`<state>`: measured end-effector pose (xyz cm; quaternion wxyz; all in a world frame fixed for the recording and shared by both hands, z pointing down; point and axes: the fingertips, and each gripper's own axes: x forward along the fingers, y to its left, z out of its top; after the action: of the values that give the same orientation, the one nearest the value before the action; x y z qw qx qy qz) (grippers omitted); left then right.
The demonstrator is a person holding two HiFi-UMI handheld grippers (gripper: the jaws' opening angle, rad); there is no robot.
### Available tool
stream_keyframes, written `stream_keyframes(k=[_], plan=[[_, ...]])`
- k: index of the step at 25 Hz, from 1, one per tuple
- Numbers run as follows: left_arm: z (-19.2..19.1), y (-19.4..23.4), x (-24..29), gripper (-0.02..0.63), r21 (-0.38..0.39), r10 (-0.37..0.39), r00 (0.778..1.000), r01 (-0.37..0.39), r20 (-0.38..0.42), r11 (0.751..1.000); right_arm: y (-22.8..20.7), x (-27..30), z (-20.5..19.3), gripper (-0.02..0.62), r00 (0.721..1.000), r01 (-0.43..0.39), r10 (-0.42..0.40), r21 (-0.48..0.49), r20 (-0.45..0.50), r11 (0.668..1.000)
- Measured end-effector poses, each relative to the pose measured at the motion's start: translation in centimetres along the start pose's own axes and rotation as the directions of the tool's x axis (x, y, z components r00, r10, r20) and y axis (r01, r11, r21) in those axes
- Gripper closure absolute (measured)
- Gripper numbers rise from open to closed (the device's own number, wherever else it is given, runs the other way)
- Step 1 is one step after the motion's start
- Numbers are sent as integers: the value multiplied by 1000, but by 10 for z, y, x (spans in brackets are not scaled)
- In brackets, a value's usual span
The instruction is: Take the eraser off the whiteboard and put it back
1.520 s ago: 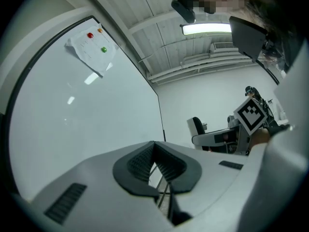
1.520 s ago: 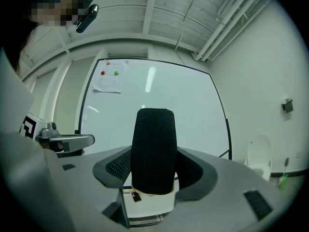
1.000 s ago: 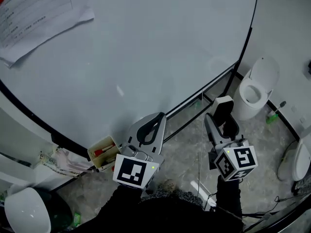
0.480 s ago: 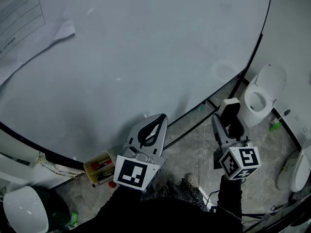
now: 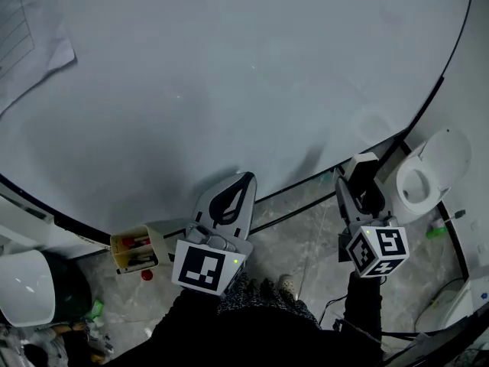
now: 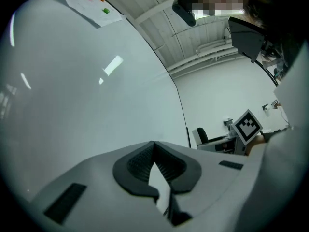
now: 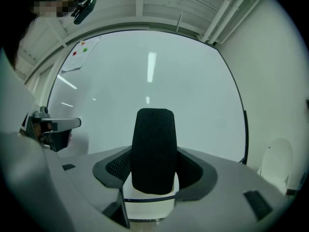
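The eraser (image 7: 153,151) has a black felt face and a white body, and it stands upright between the jaws of my right gripper (image 7: 153,178), which is shut on it. In the head view the eraser (image 5: 362,167) sits near the whiteboard's (image 5: 229,82) lower right edge, held by the right gripper (image 5: 364,186). Whether it touches the board I cannot tell. My left gripper (image 5: 231,193) is lower left of it, pointing at the board's bottom edge. Its jaws (image 6: 154,151) meet at the tips with nothing between them.
A paper sheet (image 5: 30,40) hangs at the board's upper left, pinned with magnets (image 6: 89,4). A yellow box (image 5: 131,249) with red markers sits under the board's lower left edge. A white round fixture (image 5: 428,178) stands on the floor at right, a white dome-shaped object (image 5: 27,285) at lower left.
The head view has swung right: the paper and yellow box have slid left and the white fixture right. Both grippers keep their places and the right one still holds the eraser.
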<state>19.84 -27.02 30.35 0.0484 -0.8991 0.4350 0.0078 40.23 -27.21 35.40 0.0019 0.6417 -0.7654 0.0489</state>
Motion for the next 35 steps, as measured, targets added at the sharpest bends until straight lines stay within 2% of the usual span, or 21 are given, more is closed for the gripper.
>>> stream_keyframes(k=[8,16,22,35], plan=[[-4,-19,14,601,46,142,990,-141,-23,989,-38,27,-18,325,991,-122,121,-23,-54,992],[-6,-27,14,601,54,248,968,-246,-42,968,-60,46,-40,325,980,-177,174,-26,-99,984],[-4,-31,19,601,67,274,961,-271,-37,960,-77,62,-68,325,974,-168,162,-20,-158,986],[-5,-22,15,601,72,303,952,-299,-49,952,-80,95,-128,325,951,-176,160,-39,-264,984]])
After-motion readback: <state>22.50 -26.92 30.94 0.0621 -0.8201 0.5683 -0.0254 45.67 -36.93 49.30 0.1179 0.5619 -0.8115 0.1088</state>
